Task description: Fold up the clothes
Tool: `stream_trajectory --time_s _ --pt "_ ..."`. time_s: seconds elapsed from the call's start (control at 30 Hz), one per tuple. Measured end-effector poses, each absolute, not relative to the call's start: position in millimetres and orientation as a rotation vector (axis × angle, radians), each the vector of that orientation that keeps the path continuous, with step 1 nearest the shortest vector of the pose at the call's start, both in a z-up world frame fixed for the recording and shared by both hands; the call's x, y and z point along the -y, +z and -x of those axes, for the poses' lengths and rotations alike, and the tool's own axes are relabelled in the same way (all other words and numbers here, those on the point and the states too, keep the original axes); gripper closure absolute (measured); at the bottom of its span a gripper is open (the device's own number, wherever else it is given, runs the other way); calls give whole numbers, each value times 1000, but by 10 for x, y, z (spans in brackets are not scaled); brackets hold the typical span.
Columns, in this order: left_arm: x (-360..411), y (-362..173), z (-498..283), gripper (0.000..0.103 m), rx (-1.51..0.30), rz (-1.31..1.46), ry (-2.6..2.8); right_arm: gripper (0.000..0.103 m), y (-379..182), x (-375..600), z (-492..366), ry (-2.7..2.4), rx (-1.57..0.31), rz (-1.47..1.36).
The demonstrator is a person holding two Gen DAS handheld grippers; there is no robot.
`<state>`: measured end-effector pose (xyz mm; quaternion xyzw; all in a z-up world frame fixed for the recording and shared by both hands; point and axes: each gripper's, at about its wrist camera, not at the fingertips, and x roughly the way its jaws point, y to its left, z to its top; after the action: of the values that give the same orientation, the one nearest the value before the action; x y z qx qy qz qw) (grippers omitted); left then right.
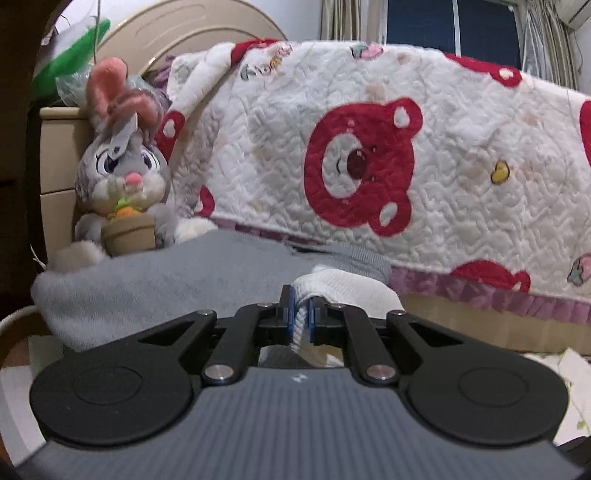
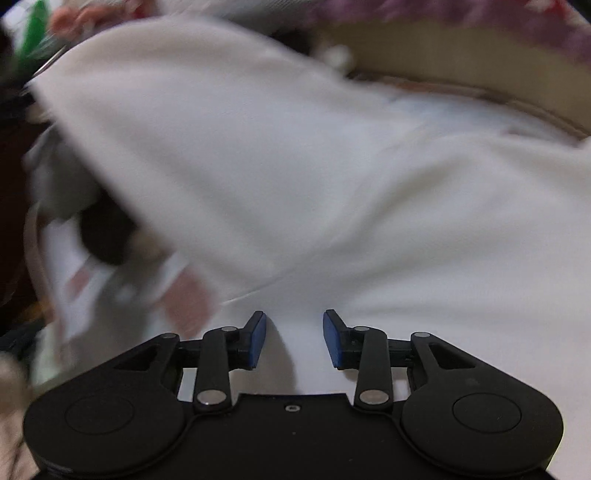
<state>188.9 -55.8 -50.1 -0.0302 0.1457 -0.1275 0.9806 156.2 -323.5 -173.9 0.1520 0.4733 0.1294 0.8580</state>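
In the left wrist view my left gripper (image 1: 301, 312) is shut on a fold of a white knit garment (image 1: 347, 290), pinched between its blue pads. A grey garment (image 1: 166, 288) lies bunched just beyond and to the left of it. The right wrist view is blurred: a broad white cloth (image 2: 295, 166) fills most of it, lifted at the left edge. My right gripper (image 2: 294, 339) hovers open over this cloth, with nothing between its blue pads (image 2: 257, 339).
A white quilt with red bear prints (image 1: 369, 155) drapes over the bed ahead. A grey plush rabbit (image 1: 122, 184) holding a pot sits at the left against a beige nightstand (image 1: 57, 158). A beige headboard (image 1: 192, 33) and curtains (image 1: 343, 18) stand behind.
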Motion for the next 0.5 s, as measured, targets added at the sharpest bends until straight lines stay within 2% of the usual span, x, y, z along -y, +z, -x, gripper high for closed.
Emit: stream_trajectory --time_s 0.1,0.2,0.33,0.5 --pt "540 -500 -1855 96 -296 59 -256 63 -1599 3334 -1550 280 -968 -273" --pt "520 -484 -1842 96 -306 72 -264 62 -1390 3791 -1515 142 -874 -349" --pt "560 -508 -1818 96 -302 51 -280 50 -1271 4605 -1571 -130 -819 -446" --pt "612 -519 -1814 96 -293 22 -326 50 -1222 5524 -1682 -409 -806 -531"
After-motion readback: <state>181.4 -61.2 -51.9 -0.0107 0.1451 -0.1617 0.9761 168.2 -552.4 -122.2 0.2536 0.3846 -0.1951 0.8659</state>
